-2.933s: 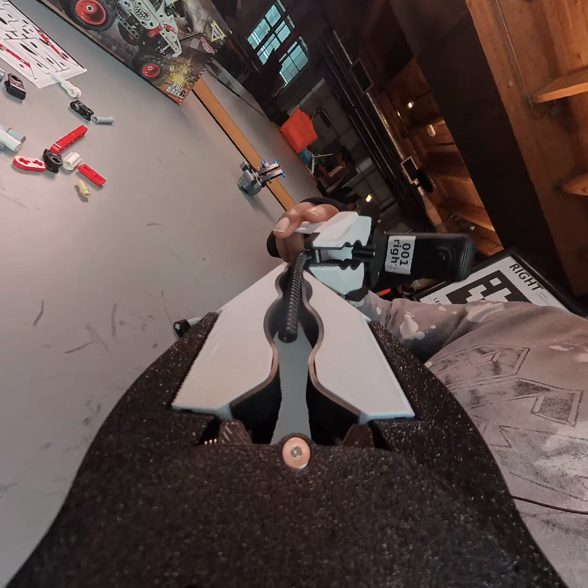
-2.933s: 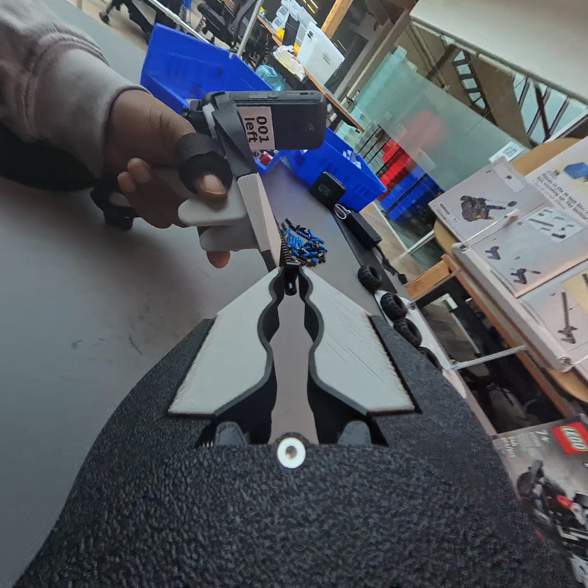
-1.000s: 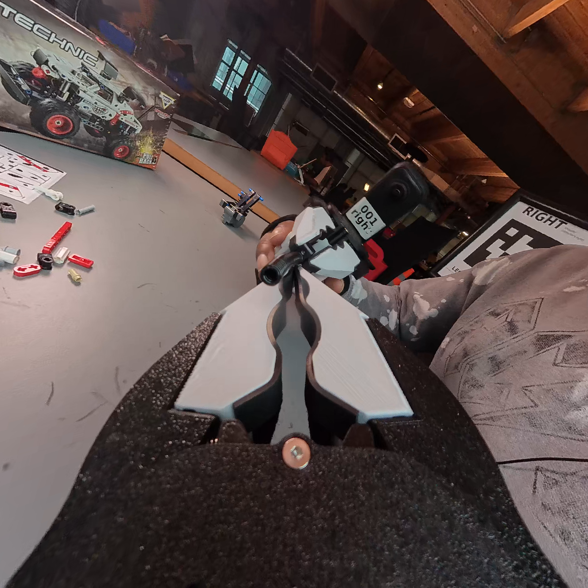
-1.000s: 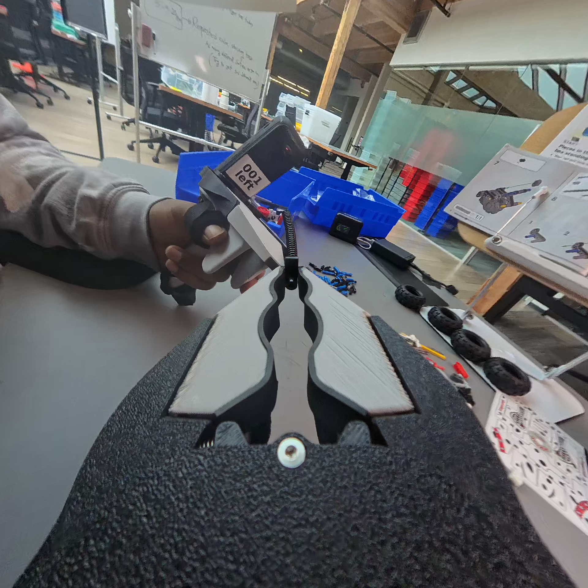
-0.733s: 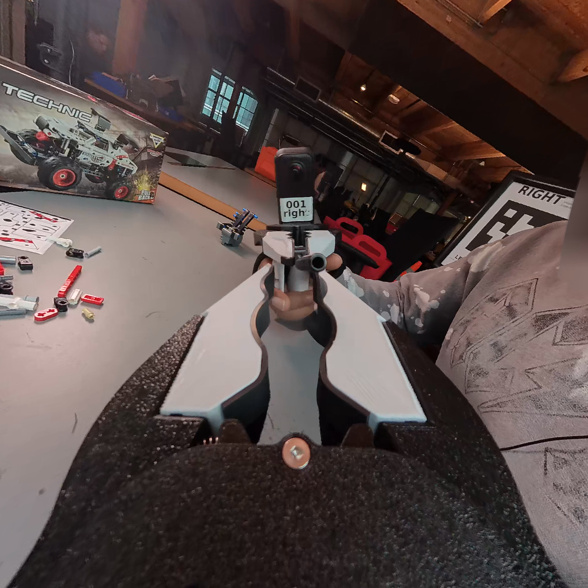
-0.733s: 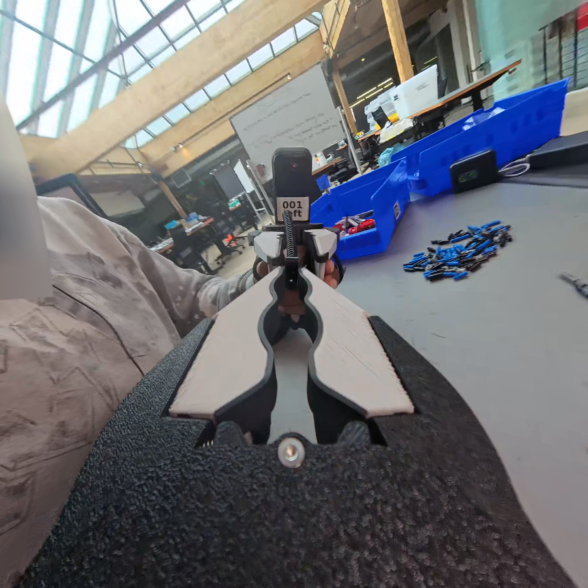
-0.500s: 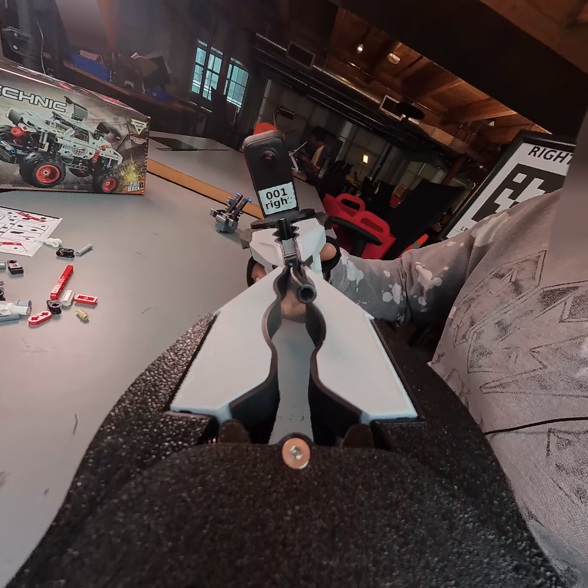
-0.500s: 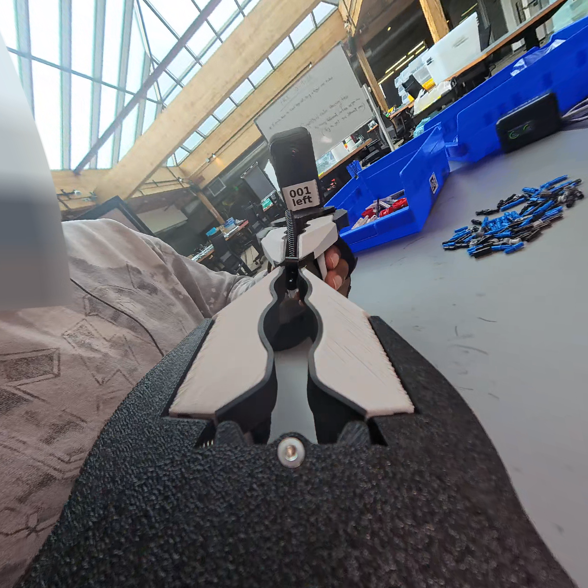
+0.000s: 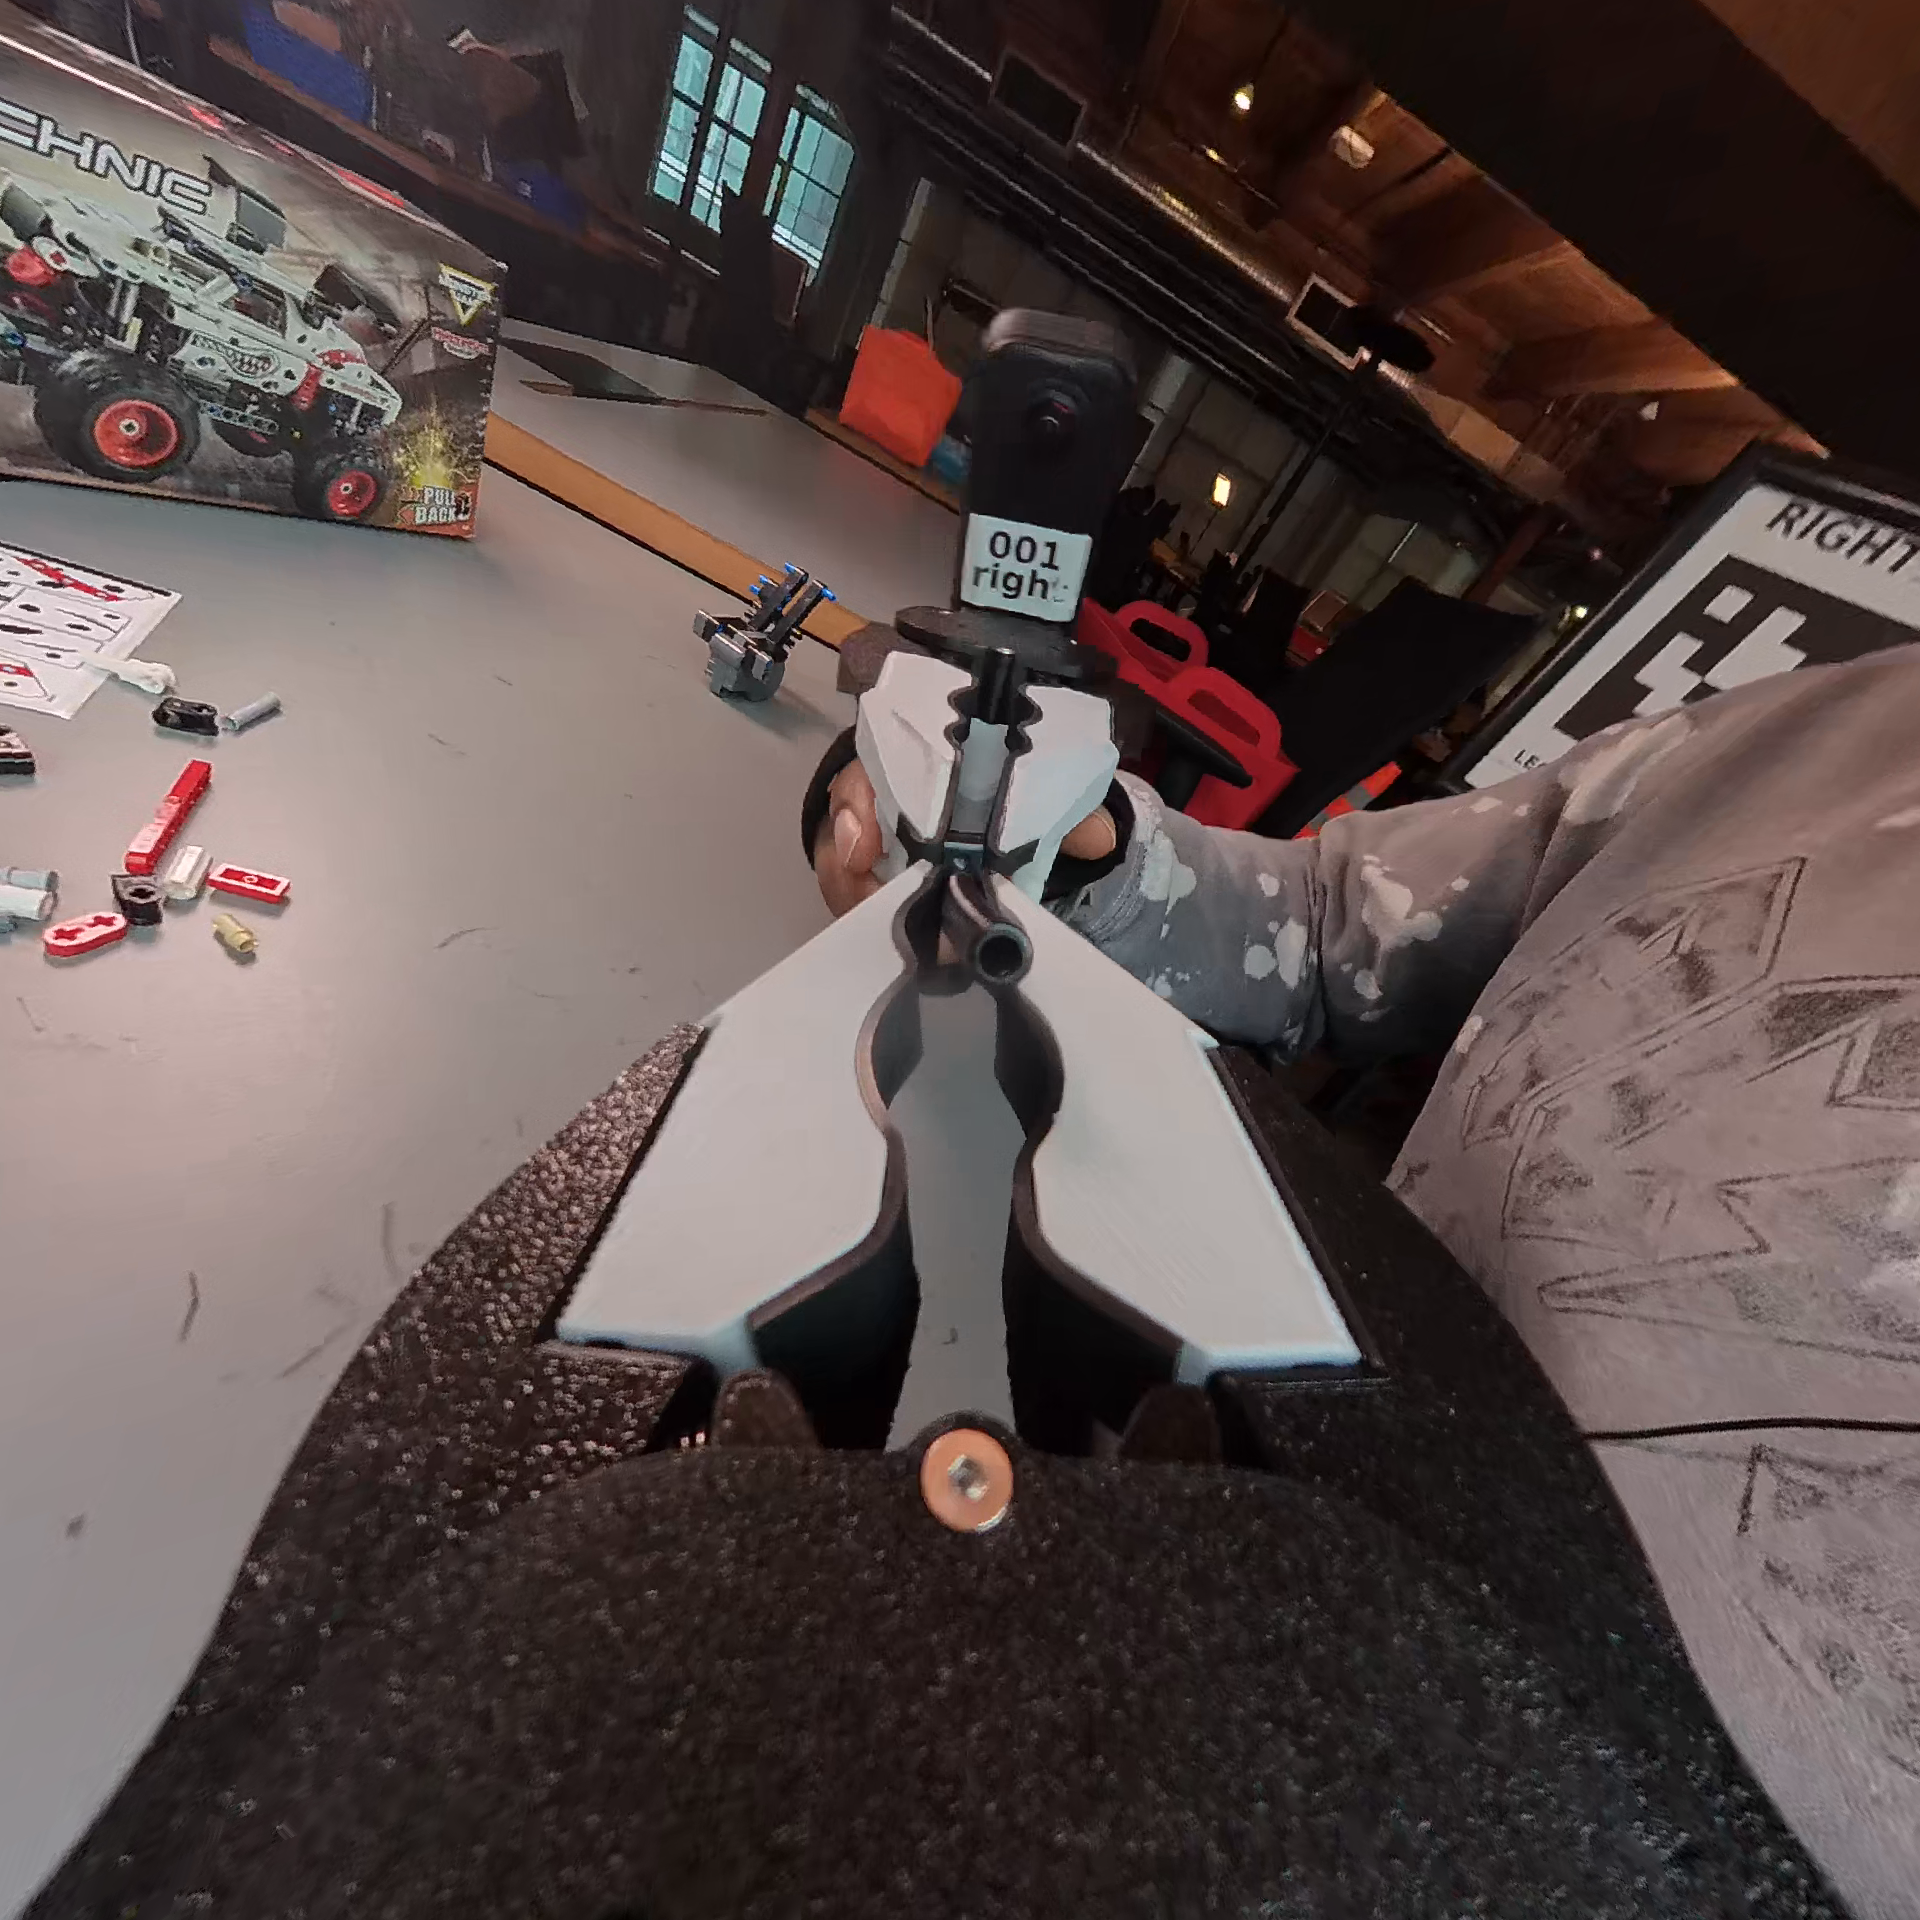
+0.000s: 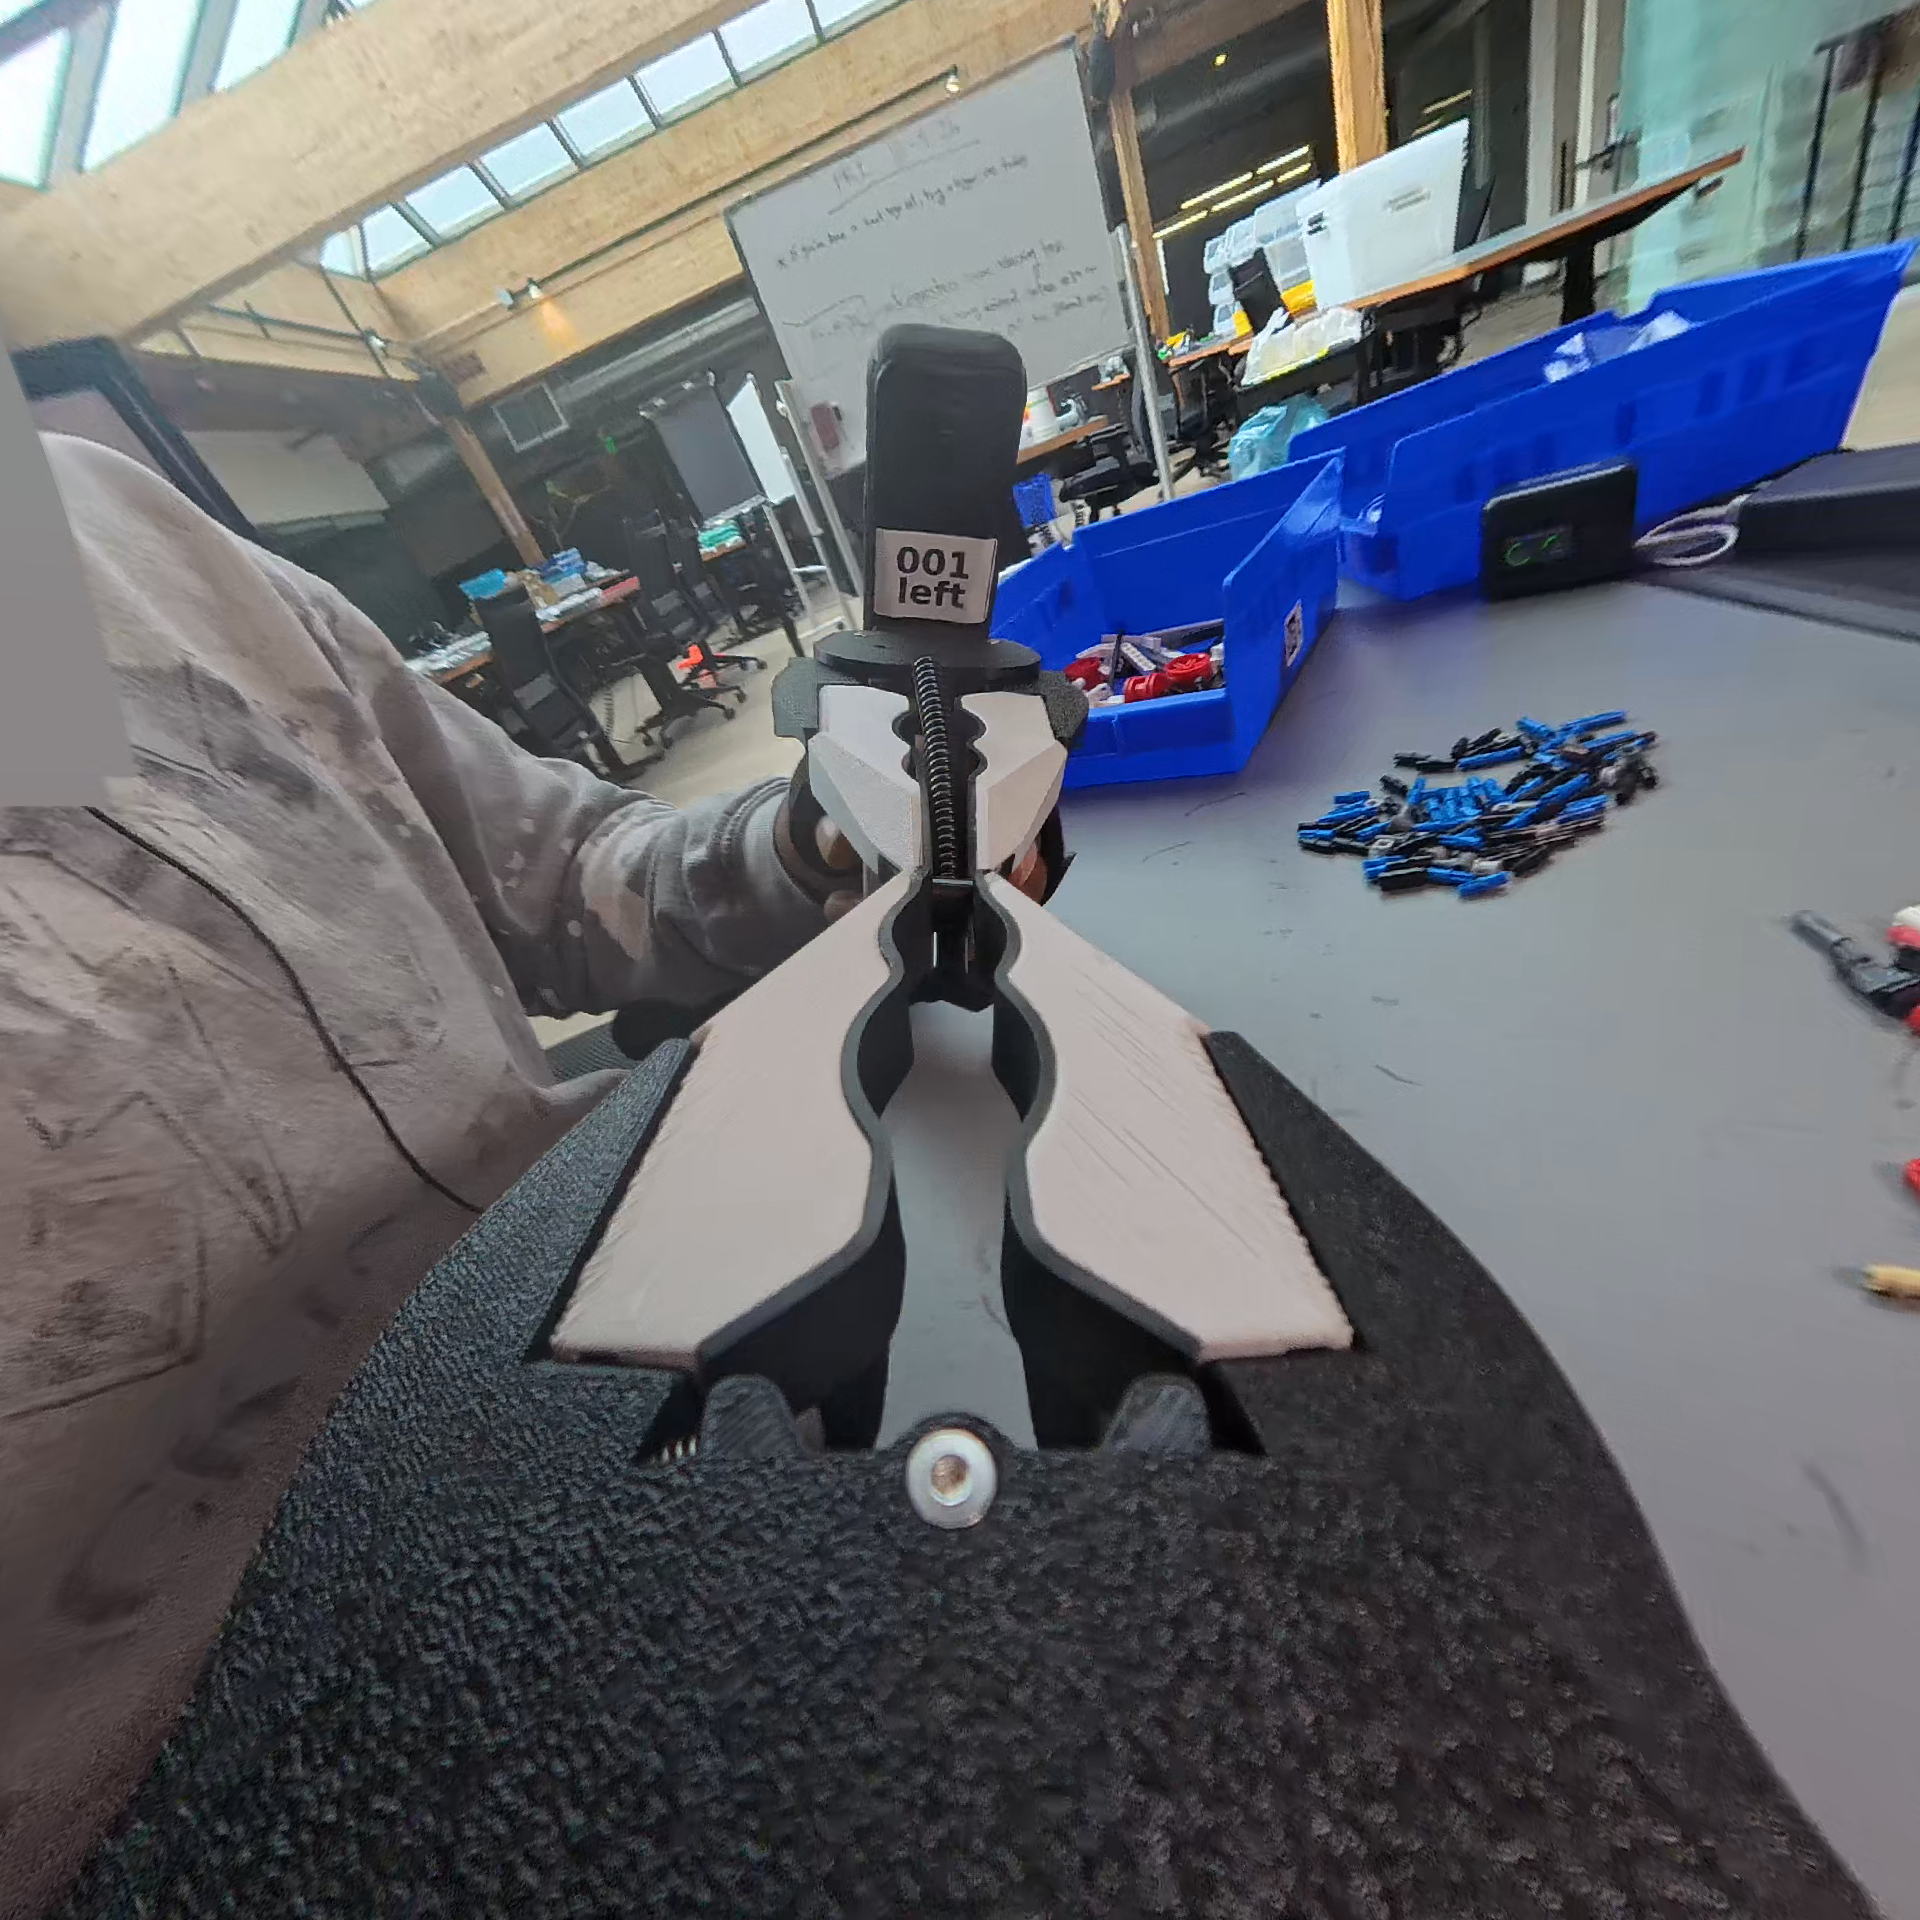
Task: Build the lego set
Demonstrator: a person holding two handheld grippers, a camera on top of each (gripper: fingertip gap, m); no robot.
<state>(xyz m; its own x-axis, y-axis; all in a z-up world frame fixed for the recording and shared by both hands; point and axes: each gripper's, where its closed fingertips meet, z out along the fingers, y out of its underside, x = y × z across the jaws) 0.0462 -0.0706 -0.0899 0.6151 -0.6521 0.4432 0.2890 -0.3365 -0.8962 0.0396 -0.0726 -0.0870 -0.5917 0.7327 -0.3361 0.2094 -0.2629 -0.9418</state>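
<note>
A black shock absorber with a coil spring (image 10: 938,769) is held between both grippers above the grey table (image 9: 520,935). My right gripper (image 10: 940,896) is shut on its lower end, and the spring runs up in front of the left gripper's white fingers (image 10: 873,769). In the left wrist view my left gripper (image 9: 956,906) is shut around the part, whose round black tube end (image 9: 1003,951) shows at the fingertips. The right gripper's white fingers (image 9: 904,758) face mine, tip to tip. A hand holds each gripper.
The set's box (image 9: 239,312), a printed sheet (image 9: 62,623), loose red, black and grey pieces (image 9: 156,862) and a small grey sub-assembly (image 9: 753,649) lie on the table. Blue bins (image 10: 1195,644) and a pile of blue and black pins (image 10: 1486,810) lie on the right. The person's torso (image 10: 208,935) is close. Less than 4 cm separates the two grippers' tips.
Both grippers swung from sideways to facing each other tip to tip. The left jaws stood wider about 0.7 s ago and have closed on the shock absorber again.
</note>
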